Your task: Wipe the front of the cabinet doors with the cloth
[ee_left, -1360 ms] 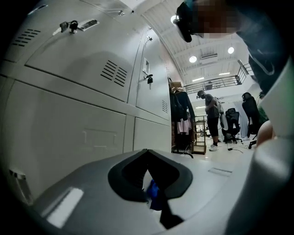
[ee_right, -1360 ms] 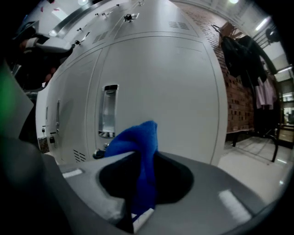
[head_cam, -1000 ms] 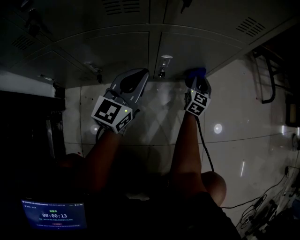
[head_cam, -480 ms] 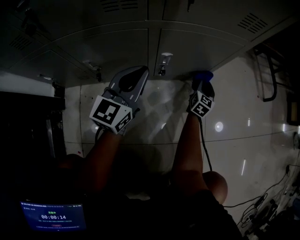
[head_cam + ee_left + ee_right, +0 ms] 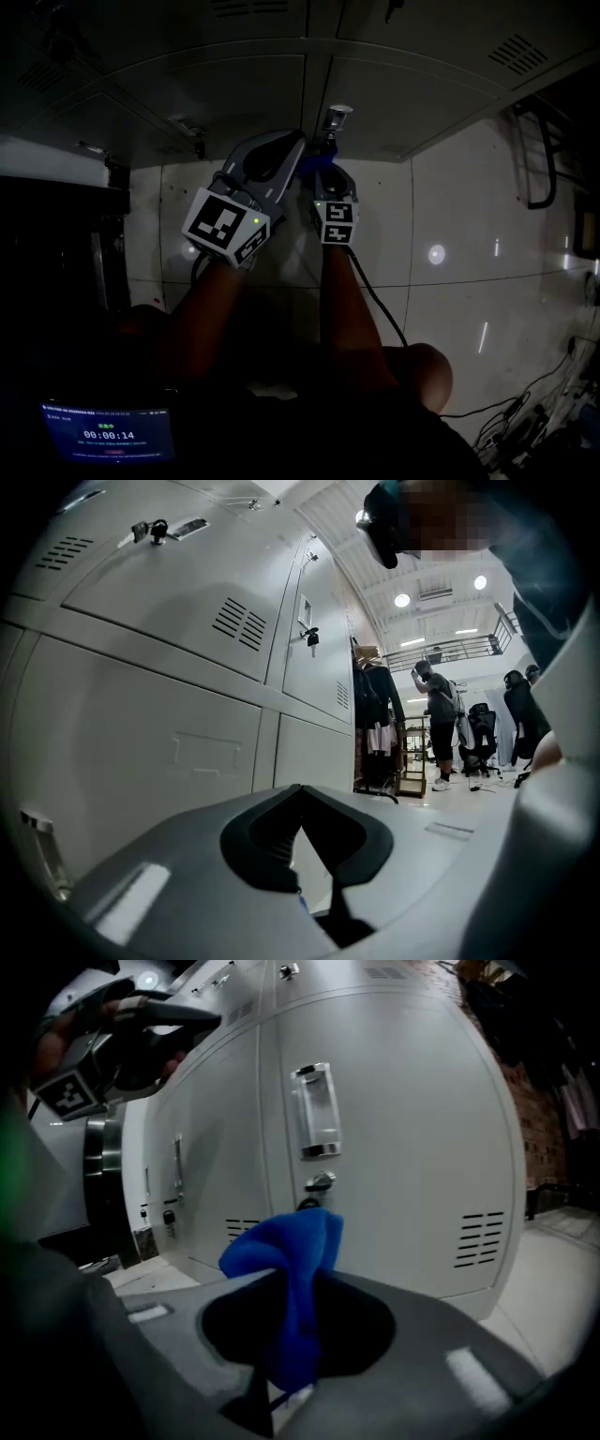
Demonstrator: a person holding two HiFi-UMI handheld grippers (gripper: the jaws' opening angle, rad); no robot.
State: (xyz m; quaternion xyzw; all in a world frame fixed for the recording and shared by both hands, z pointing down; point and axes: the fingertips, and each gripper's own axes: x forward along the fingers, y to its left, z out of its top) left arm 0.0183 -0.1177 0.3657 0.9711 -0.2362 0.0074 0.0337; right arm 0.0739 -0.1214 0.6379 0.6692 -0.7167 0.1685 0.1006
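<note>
Grey locker-style cabinet doors (image 5: 234, 84) fill the top of the head view; a metal handle (image 5: 336, 117) sticks out of the right door (image 5: 422, 89). My right gripper (image 5: 319, 171) is shut on a bunched blue cloth (image 5: 291, 1251) and sits just below that handle (image 5: 317, 1110), close to the door front (image 5: 403, 1119). Whether the cloth touches the door I cannot tell. My left gripper (image 5: 284, 145) is right beside it to the left, pointed at the doors' lower edge, jaws together with nothing in them (image 5: 300, 794).
A dark unit (image 5: 56, 244) stands at the left, with a lit timer screen (image 5: 108, 436) below it. Cables (image 5: 525, 412) lie on the tiled floor at lower right and a black frame (image 5: 539, 150) stands at the right. People (image 5: 439, 724) and hanging clothes (image 5: 375, 714) are far down the room.
My right gripper with the cloth has swept left along the cabinet's lower front, from the right door to beside the left gripper under the handle. The left gripper has barely moved.
</note>
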